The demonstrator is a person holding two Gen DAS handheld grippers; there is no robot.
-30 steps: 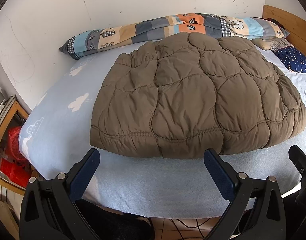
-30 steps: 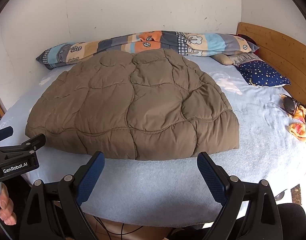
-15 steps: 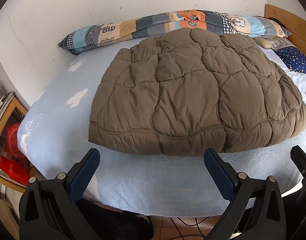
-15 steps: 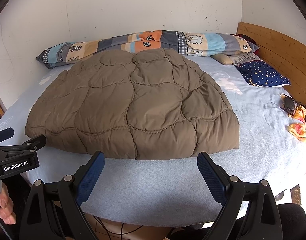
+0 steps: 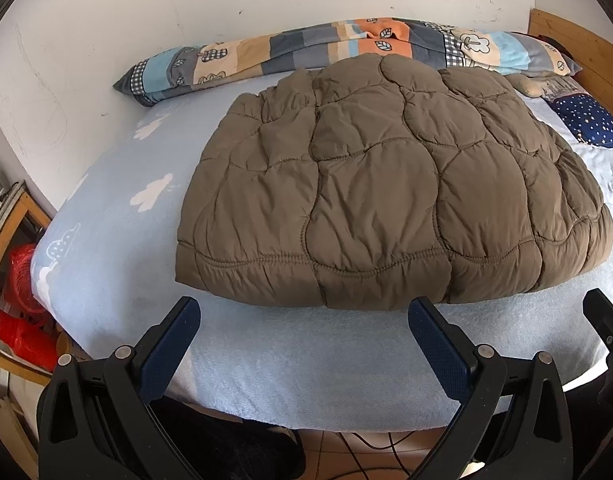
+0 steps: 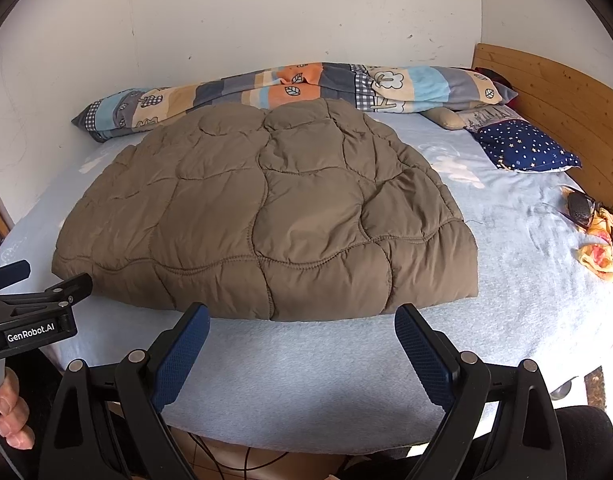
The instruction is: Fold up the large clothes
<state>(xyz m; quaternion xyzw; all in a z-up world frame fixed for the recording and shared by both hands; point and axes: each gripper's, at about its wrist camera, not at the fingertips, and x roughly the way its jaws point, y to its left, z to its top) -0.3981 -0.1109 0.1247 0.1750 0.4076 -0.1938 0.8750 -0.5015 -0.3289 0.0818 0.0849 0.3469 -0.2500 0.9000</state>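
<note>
Blue textured pads on both tools. Left hand-held gripper jaws spread wide, nothing held, hovering off the bed's near edge. Right hand-held gripper same: spread wide, nothing held, just short of the near hem. Left tool's body also shows at the left margin of the right view, fingers wrapped round its handle.

Brown quilted jacket lies flat mid-bed, hem toward the near edge, far end touching the patchwork bolster along the wall. Looks already folded at least once; sleeves not visible.

Judgement: next is one grab per near corner. Go in low, pinch the full thickness at the stitched hem, not just the top shell. Lift both corners level, carry toward the far edge, lay down slowly.

Material: puffy, slick shell, curved quilting seams, thick rounded edges. Likely springs back and slides. Sheet is fleecy pale blue with cloud print. Star-print pillow sits at the far right corner, well apart.
</note>
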